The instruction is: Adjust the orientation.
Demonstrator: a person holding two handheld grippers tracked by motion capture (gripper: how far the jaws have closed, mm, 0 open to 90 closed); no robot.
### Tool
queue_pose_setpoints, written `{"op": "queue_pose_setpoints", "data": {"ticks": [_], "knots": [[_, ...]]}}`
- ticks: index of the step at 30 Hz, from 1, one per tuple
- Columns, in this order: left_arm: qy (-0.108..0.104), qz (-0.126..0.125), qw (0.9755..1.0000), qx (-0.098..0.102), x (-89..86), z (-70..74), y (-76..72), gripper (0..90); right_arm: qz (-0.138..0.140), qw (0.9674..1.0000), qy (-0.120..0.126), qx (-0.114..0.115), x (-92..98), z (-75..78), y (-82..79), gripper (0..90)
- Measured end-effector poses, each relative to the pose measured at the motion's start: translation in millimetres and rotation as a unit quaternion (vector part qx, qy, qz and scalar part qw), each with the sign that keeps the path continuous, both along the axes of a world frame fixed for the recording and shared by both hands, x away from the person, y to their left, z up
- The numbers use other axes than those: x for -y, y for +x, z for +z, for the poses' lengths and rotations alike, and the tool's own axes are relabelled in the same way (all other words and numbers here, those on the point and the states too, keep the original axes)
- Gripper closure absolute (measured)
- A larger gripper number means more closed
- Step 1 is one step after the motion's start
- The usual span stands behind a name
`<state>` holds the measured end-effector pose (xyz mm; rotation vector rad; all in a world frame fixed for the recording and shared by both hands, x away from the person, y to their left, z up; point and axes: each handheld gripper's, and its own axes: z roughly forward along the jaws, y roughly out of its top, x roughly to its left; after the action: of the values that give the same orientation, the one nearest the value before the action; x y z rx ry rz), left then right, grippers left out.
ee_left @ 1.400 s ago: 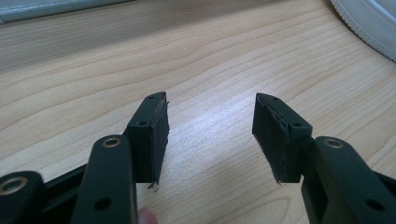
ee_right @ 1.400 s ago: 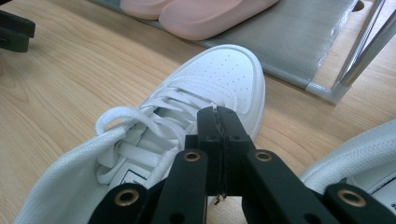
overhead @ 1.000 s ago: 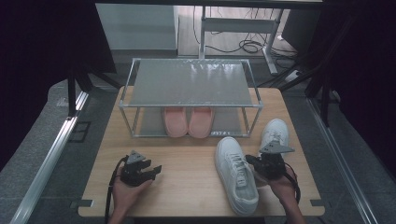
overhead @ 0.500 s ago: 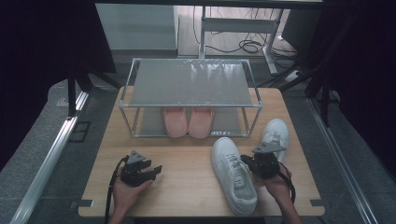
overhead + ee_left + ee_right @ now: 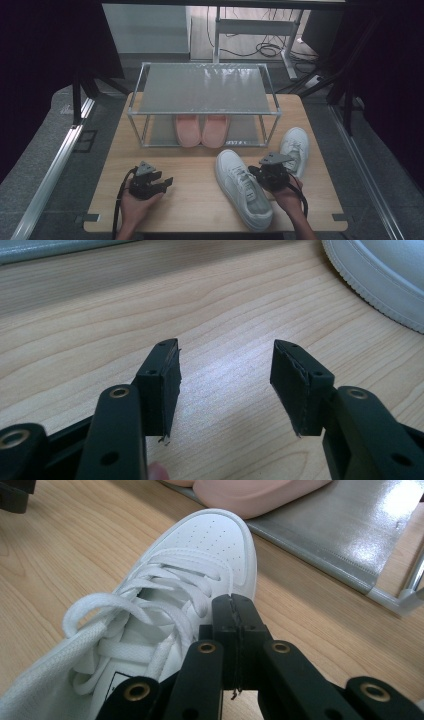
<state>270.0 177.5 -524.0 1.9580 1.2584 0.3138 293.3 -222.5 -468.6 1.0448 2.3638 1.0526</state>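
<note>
A white sneaker [image 5: 242,192] lies on the wooden table [image 5: 195,205], toe toward the rack; its laces and toe cap [image 5: 215,540] are close in the right gripper view. My right gripper [image 5: 255,171] is shut, its jaws pressed together [image 5: 234,611] against the sneaker's right side with nothing visible between them. A second white sneaker [image 5: 295,147] rests just right of it. My left gripper [image 5: 166,183] sits low over the table at the front left, open with bare wood between its fingers [image 5: 225,375]. The sneaker's sole edge [image 5: 385,280] shows at that view's top right.
A metal two-level shoe rack [image 5: 205,87] stands at the back of the table, with a pair of pink slippers [image 5: 200,131] on its lower shelf [image 5: 340,535]. Cables lie on the floor behind.
My right gripper has moved left, and the near white sneaker has slid left with it, away from the second sneaker. The left gripper has stayed put.
</note>
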Motion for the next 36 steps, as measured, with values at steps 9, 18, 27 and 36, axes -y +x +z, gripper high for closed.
{"op": "queue_pose_setpoints", "data": {"ticks": [9,18,27,36], "knots": [[0.001,0.002,1.0000,0.002,-0.8,0.6,-0.7,46.7,-0.004,0.9996,0.027,0.003,9.2,2.1,-2.7,86.0],[-0.003,0.002,1.0000,0.002,-1.5,1.1,-0.9,46.7,-0.009,0.9962,0.081,0.029,32.5,14.9,-18.7,80.3],[0.001,0.000,1.0000,0.001,-0.1,0.2,-0.8,46.7,0.002,0.9932,0.113,0.028,49.9,17.8,-38.1,67.2],[-0.001,-0.001,1.0000,0.001,0.5,0.2,-0.9,46.7,0.020,0.9917,0.125,0.025,54.6,15.5,-46.5,62.9]]}}
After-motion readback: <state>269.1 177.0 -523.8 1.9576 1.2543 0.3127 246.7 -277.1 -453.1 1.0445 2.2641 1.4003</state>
